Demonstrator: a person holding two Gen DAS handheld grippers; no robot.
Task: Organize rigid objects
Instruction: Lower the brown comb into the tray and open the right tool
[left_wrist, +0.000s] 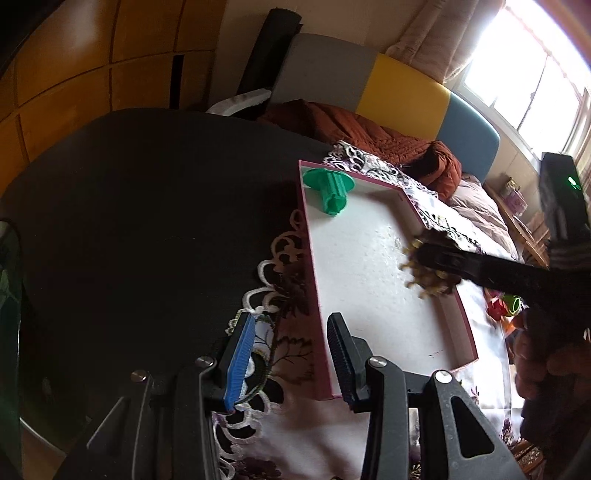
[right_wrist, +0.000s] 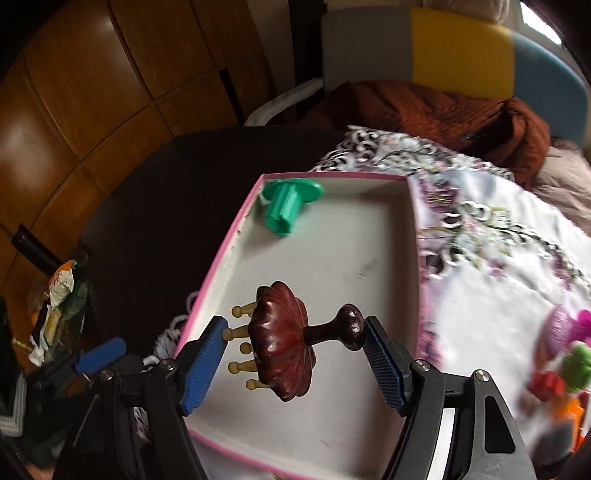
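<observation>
A shallow pink-rimmed white box (left_wrist: 313, 295) lies on a flowered cloth; it also shows in the right wrist view (right_wrist: 221, 266). A green flanged plastic piece (left_wrist: 330, 192) lies in its far corner, also seen from the right wrist (right_wrist: 288, 206). My right gripper (right_wrist: 295, 350) is shut on a dark red wooden massager with pale pegs (right_wrist: 284, 343), held over the box; it appears blurred in the left wrist view (left_wrist: 432, 266). My left gripper (left_wrist: 291, 362) is open and straddles the box's near left wall, with one finger inside the box and one outside.
A dark round table (left_wrist: 147, 221) carries the cloth. Small coloured toys (right_wrist: 569, 369) lie on the cloth to the right of the box. A sofa with an orange-brown jacket (right_wrist: 443, 107) is behind. Bags and clutter (right_wrist: 55, 302) sit at the left.
</observation>
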